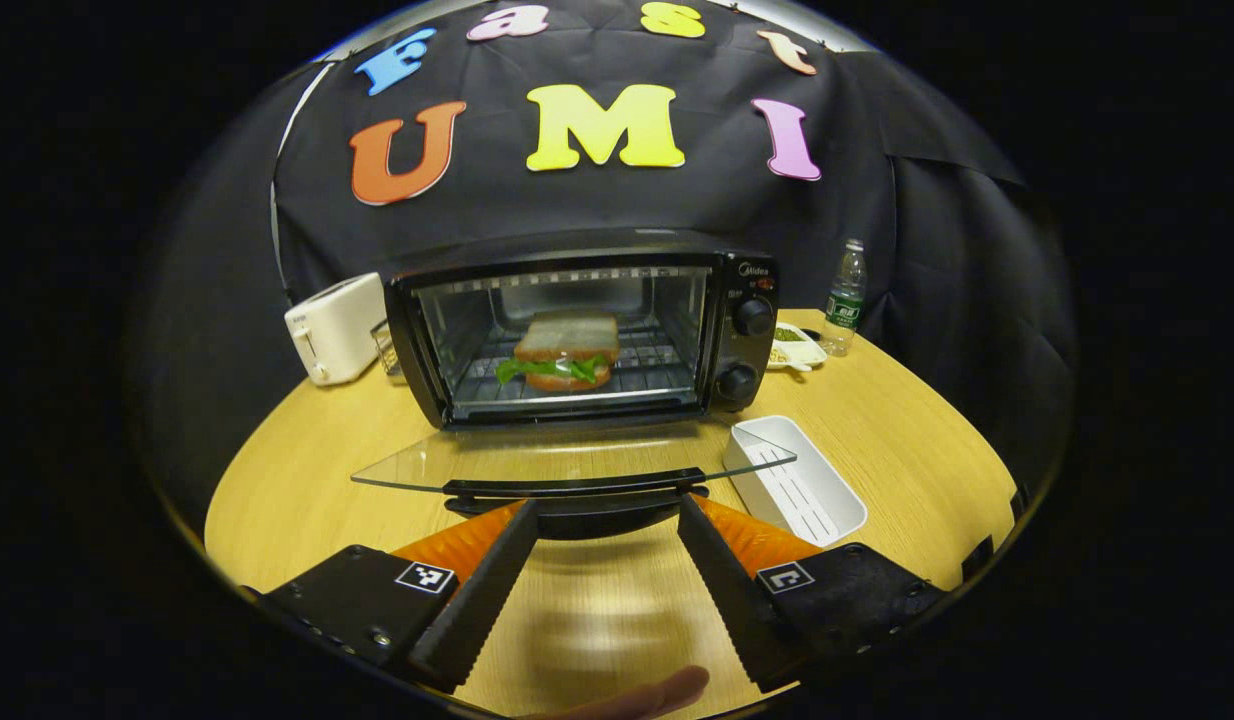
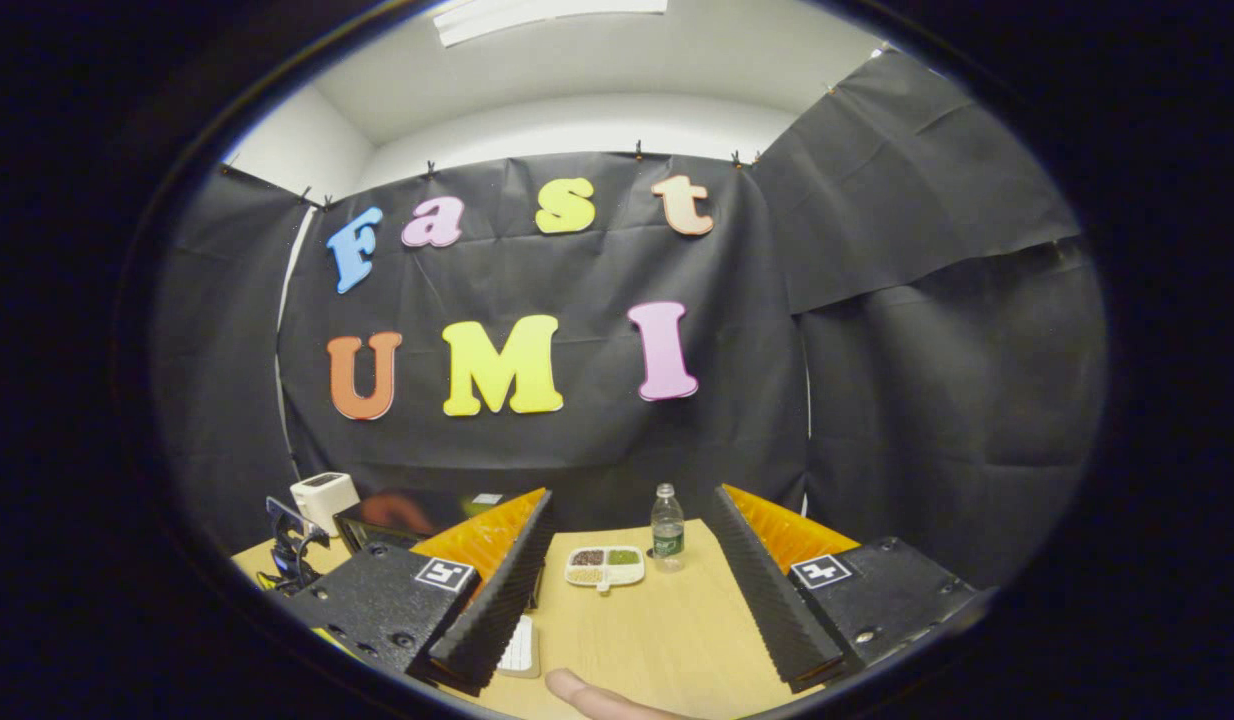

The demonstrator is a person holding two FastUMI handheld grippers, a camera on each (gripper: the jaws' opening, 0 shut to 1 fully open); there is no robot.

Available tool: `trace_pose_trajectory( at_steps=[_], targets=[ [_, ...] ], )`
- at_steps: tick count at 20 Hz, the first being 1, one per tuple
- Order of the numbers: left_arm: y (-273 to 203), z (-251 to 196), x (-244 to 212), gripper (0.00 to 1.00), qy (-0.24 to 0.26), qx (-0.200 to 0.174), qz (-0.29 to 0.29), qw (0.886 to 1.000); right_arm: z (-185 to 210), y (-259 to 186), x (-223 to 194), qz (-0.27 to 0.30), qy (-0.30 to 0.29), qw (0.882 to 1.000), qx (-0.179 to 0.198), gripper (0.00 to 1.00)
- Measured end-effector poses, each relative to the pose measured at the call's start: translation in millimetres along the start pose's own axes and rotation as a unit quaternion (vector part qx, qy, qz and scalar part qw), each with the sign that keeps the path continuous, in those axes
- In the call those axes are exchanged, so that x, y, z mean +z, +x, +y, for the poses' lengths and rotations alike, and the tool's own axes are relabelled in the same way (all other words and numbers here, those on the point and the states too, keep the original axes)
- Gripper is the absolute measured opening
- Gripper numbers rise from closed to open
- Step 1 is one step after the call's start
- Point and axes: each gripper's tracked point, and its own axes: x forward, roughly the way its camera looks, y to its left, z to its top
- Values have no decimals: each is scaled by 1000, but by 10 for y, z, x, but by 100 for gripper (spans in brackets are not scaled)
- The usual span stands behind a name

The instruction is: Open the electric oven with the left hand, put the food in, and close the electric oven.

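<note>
Lying flat open, the glass door [image 1: 537, 462] of the oven [image 1: 577, 335] juts toward the left gripper [image 1: 605, 515], whose fingers are spread wide with the door's dark handle [image 1: 577, 488] at their tips; whether they touch it I cannot tell, and they do not pinch it. Inside, a sandwich [image 1: 562, 350] with green leaves at its edge sits on the wire rack [image 1: 642, 365], about in the middle of the cavity. The oven stands on a round wooden table [image 1: 297, 480], its two knobs [image 1: 752, 317] on the right of its front. A white toaster [image 1: 335, 328] is just left of the oven, a white tray [image 1: 802, 480] lies on the table to its front right, and a small divided dish [image 1: 797, 345] and a bottle [image 1: 845, 297] stand behind that. The right gripper [image 2: 627, 530] is held high, well above the table, its fingers spread apart with nothing between them; past them are the dish and bottle. A fingertip [image 2: 587, 692] shows at the bottom of the right gripper view.
</note>
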Motion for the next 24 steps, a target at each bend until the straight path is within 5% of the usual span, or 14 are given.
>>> trace_pose_trajectory(
  at_steps=[24],
  targets=[
    [701, 520, 1320, 95, 1, 31, -68, 997, 108, -114, 86, -16, 12, 1000, 18, 100]
  ],
)
